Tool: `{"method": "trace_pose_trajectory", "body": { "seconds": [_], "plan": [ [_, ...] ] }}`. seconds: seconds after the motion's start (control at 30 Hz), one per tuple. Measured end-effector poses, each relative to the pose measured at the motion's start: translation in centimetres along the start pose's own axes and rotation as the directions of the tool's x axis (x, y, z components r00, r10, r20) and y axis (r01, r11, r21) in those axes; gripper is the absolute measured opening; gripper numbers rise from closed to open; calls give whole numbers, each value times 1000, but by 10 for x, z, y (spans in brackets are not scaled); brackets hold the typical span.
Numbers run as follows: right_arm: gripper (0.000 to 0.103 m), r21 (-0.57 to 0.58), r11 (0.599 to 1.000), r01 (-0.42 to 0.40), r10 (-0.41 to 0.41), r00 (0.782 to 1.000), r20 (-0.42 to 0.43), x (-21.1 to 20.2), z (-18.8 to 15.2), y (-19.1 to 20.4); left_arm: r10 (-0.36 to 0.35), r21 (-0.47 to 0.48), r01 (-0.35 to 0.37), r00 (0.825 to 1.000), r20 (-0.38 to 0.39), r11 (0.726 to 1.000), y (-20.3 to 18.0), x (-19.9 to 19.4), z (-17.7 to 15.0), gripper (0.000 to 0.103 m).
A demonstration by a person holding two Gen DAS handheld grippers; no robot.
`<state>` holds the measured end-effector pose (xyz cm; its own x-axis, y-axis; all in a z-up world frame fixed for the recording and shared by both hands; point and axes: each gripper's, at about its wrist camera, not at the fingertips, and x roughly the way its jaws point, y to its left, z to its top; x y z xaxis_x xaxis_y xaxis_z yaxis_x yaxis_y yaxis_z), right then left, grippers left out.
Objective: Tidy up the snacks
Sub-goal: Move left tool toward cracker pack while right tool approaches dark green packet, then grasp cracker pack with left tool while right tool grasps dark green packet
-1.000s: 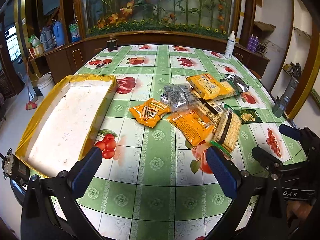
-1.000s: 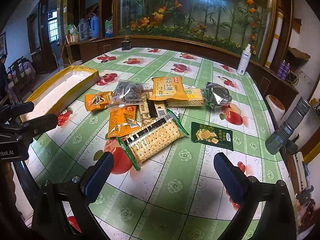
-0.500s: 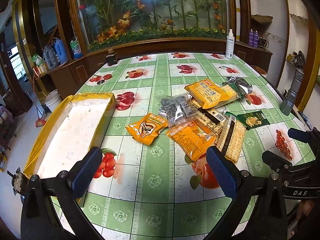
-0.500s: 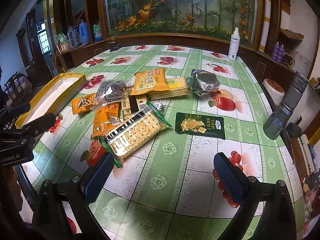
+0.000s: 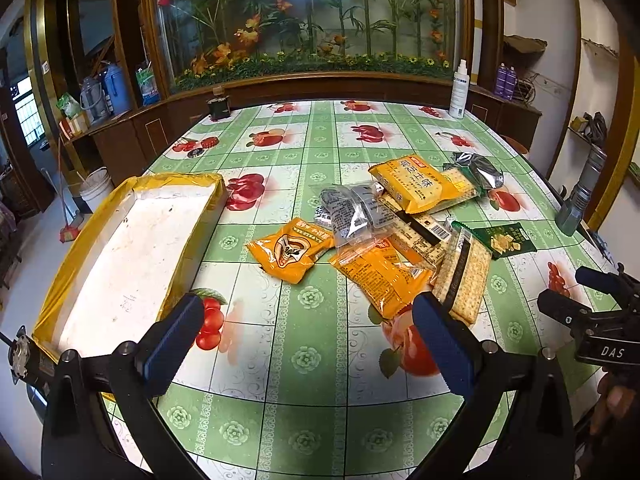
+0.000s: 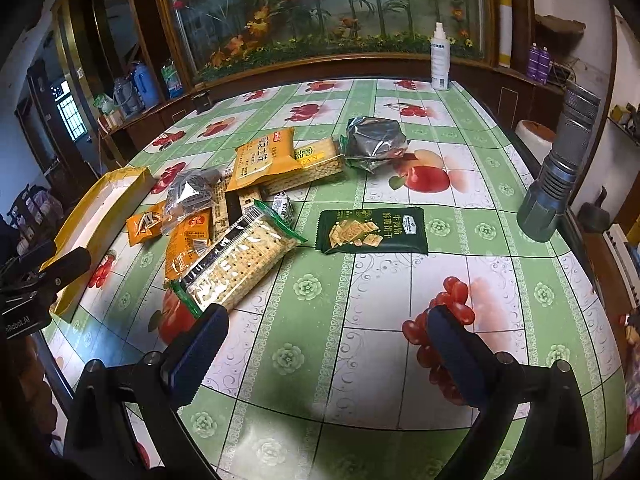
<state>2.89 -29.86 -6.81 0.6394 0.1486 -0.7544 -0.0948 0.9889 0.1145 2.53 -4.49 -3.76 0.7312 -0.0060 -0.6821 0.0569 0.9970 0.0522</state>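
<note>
While both sets of jaws stand wide apart and empty, the left gripper (image 5: 308, 328) and right gripper (image 6: 326, 330) hover over the green fruit-print worktop (image 6: 360, 432). Overlapping snack packets (image 5: 384, 232) lie heaped beside the yellow-rimmed white tray (image 5: 120, 248); a pinch might drag neighbours. A grey metal flashlight (image 6: 560, 168) stands aside.

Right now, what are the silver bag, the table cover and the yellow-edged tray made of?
Silver bag: metallised foil or film, crinkled, mirror glints.
Table cover: likely glossy vinyl or oilcloth, printed fruit, soft reflections.
Yellow-edged tray: white matte inside, scuffed, perhaps foam or card; rim looks wrapped in shiny yellow tape.
</note>
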Motion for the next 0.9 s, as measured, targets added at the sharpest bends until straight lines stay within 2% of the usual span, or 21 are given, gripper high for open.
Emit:
{"method": "trace_pose_trajectory", "body": {
  "seconds": [0.63,0.73,0.83,0.9],
  "plan": [
    [101,-15,1000,6,-6,1000,10,-1,3,-5,-44,31,44,999,-8,999,-15,-1,2,103],
    [101,-72,996,-48,50,999,17,3,8,-10,-110,86,112,994,-29,990,-33,4,1,103],
    [97,-156,982,-104,107,994,8,13,21,-22,-171,185,177,984,-47,967,-64,9,0,103],
    [95,-188,970,-152,151,988,-18,23,34,-34,-189,243,193,981,-40,951,-83,12,2,103]
  ]
}}
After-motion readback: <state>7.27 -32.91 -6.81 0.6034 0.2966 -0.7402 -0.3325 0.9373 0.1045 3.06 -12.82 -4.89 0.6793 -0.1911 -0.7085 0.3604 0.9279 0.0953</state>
